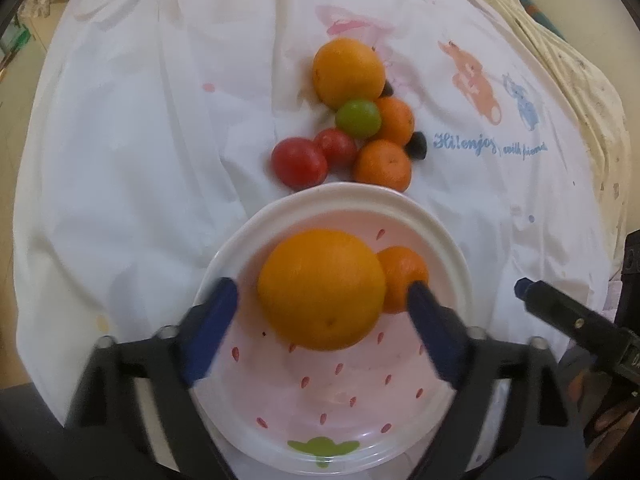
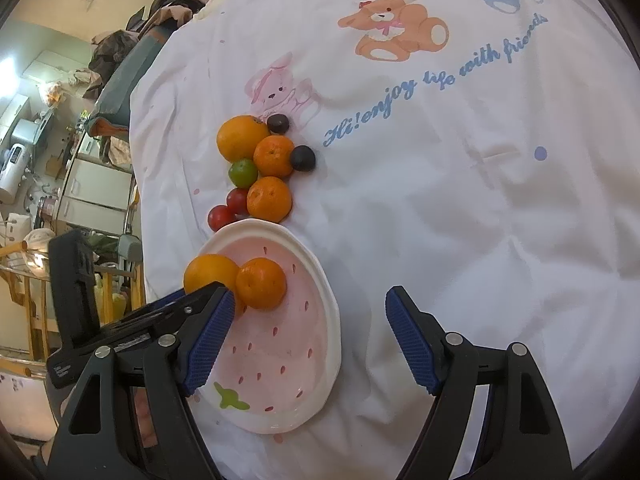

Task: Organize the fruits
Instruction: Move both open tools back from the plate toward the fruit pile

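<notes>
A pink strawberry-print plate (image 1: 448, 240) (image 2: 326, 292) holds a large orange (image 1: 320, 288) (image 2: 208, 272) and a mandarin (image 1: 402, 276) (image 2: 261, 283), which touch each other. My left gripper (image 1: 320, 285) is open astride the large orange, with a gap at each blue pad. My right gripper (image 2: 311, 294) is open over the plate's right rim with nothing between its fingers. One of its fingers (image 1: 560, 312) shows at the right of the left wrist view. Beyond the plate lies a pile: another orange (image 1: 347, 71) (image 2: 242, 138), a lime (image 1: 357, 118) (image 2: 243, 173), two mandarins (image 1: 383, 165) (image 2: 269, 199), two red fruits (image 1: 298, 161) (image 2: 221, 217) and two dark plums (image 1: 417, 146) (image 2: 303, 158).
Everything rests on a white cartoon-print cloth (image 1: 140, 140) (image 2: 460, 220). Its edge falls away on the left of the right wrist view, where cluttered furniture and shelves (image 2: 80, 184) stand beyond it.
</notes>
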{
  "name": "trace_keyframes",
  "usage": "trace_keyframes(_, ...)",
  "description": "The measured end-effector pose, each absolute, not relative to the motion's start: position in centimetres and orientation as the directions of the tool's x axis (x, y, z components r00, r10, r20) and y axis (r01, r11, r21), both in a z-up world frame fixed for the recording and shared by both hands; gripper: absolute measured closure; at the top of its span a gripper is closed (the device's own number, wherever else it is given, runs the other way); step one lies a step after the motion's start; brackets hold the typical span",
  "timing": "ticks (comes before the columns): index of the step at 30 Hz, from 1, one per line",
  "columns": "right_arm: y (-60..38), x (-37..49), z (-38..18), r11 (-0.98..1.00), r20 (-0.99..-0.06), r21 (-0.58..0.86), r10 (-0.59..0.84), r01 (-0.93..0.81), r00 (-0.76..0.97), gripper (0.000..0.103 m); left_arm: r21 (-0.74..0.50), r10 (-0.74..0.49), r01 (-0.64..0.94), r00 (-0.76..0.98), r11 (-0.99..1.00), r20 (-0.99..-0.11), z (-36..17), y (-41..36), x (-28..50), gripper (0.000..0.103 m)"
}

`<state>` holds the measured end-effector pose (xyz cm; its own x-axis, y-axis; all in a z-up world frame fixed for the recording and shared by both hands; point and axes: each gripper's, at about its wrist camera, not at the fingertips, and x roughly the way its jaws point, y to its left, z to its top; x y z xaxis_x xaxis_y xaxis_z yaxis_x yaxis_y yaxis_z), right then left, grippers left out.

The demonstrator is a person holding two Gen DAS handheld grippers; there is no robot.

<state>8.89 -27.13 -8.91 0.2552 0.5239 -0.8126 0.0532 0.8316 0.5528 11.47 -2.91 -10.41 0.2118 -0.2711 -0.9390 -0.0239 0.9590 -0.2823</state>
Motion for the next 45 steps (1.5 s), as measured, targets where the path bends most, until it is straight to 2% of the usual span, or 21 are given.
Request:
trace_keyframes(14,-27.2,9.3,-8.9,0.849,-0.823,0.527,0.498,0.041,0.275,0.023,-0.272,-0.265,0.020,0.306,0.962,-0.914,-7.8,-3.1,10.2,0.013)
trace_keyframes(29,-27.7,9.6,-4.9,0.824,-0.775,0.566,0.529,0.007,0.345,0.023,-0.183,-0.133,-0.058,0.484,0.981,-0.865,-2.0,-0.3,10.8,0.013)
trace_keyframes(35,-27.1,11.3,-3.2,0.841,-0.780,0.540,0.512,-0.026,0.359,0.023,-0.158,-0.104,-0.069,0.488,0.985,-0.867,-1.5,0.7,12.1,0.013)
trace_keyframes(41,-26.2,13.1,-3.5,0.843,-0.790,0.536,0.517,-0.036,0.329,0.023,-0.098,-0.041,-0.091,0.490,0.991,-0.871,-1.4,1.3,13.9,0.013)
trace_keyframes(45,-25.7,14.8,-4.2,0.849,-0.806,0.527,0.513,-0.039,0.295,0.023,-0.097,-0.048,-0.077,0.479,0.992,-0.876,-1.3,1.3,15.2,0.013)
